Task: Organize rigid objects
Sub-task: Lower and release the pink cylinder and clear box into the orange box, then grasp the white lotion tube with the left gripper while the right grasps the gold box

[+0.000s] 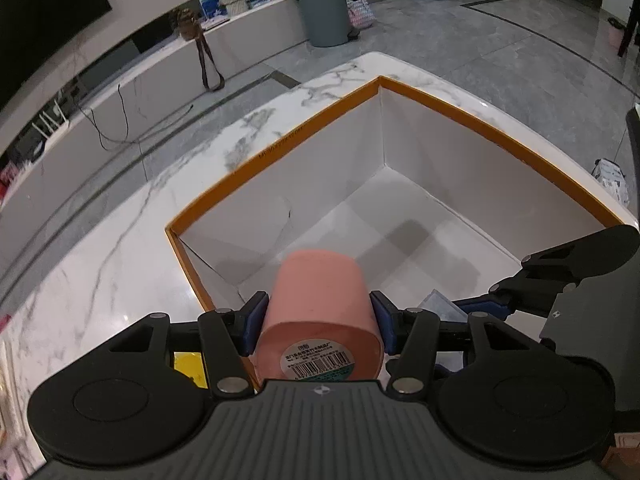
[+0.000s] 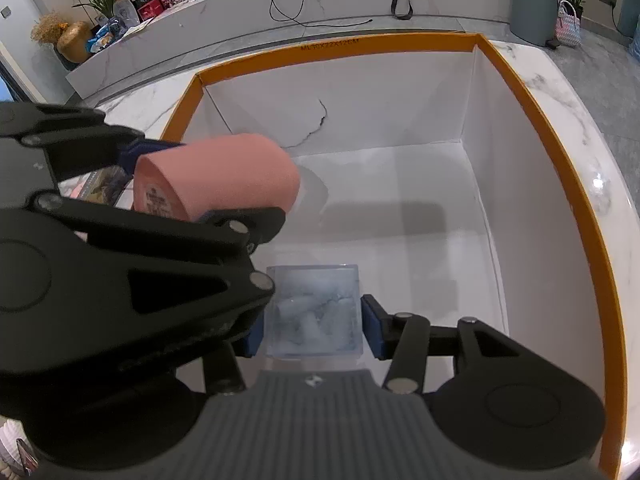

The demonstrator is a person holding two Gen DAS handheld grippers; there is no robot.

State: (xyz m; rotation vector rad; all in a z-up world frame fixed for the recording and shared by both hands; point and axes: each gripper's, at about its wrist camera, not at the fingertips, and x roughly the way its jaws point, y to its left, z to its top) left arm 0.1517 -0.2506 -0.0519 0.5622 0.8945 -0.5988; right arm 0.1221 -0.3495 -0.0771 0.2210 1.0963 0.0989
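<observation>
Pink cup [image 1: 318, 316] between left tool [image 1: 318, 322] pads

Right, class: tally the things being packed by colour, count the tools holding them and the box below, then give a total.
Pink cup: 1
Clear plastic box: 1
Orange-rimmed box: 1
Tools, left tool and right tool: 2
Total: 5

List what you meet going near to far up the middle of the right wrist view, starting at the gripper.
Right gripper → clear plastic box between its fingers → bare white floor of the orange-rimmed box → its cracked far wall → orange rim → grey floor → long white ledge.
</observation>
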